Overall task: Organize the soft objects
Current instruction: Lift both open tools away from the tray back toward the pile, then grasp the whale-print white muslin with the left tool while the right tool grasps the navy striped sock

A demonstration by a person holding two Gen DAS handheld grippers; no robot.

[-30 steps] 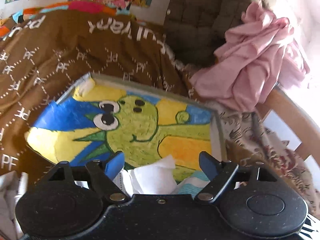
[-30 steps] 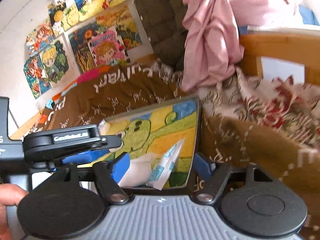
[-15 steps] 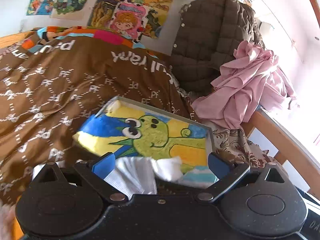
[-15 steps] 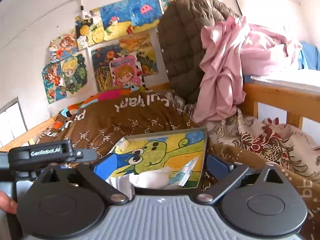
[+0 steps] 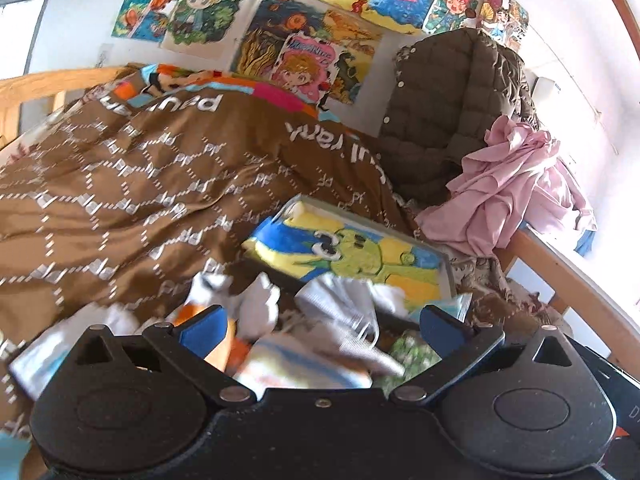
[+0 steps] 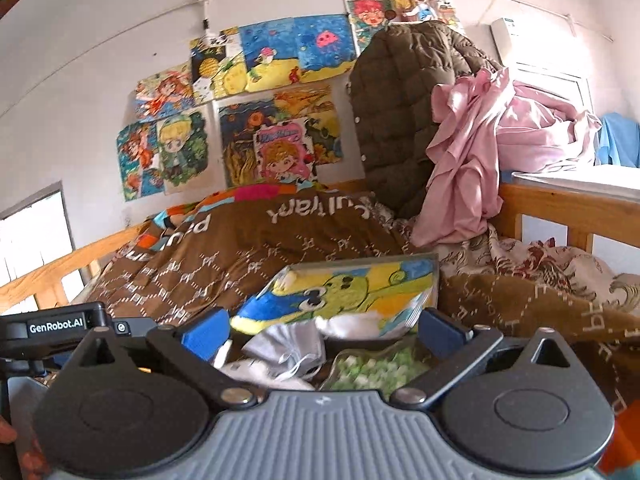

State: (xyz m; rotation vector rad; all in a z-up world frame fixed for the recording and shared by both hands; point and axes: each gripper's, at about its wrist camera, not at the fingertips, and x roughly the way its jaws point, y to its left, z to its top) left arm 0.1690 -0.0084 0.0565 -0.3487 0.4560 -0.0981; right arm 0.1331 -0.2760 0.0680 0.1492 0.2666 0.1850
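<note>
Left wrist view: the left gripper has its jaws spread and empty over a loose pile of small white fabric pieces lying between and just ahead of the jaws, so the step in hand is judged to be selecting a piece; the next move calls for lowering and closing on one. The right gripper, jaws likewise spread, faces the same crumpled, limp pile, with a flat green-and-yellow cartoon picture panel beyond it on the brown patterned quilt.

Cartoon drawings on wall, brown quilted jacket, wooden bed rail

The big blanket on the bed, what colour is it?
The blanket is brown with white dashed diamonds and letters, clearest in the left wrist view.
</note>
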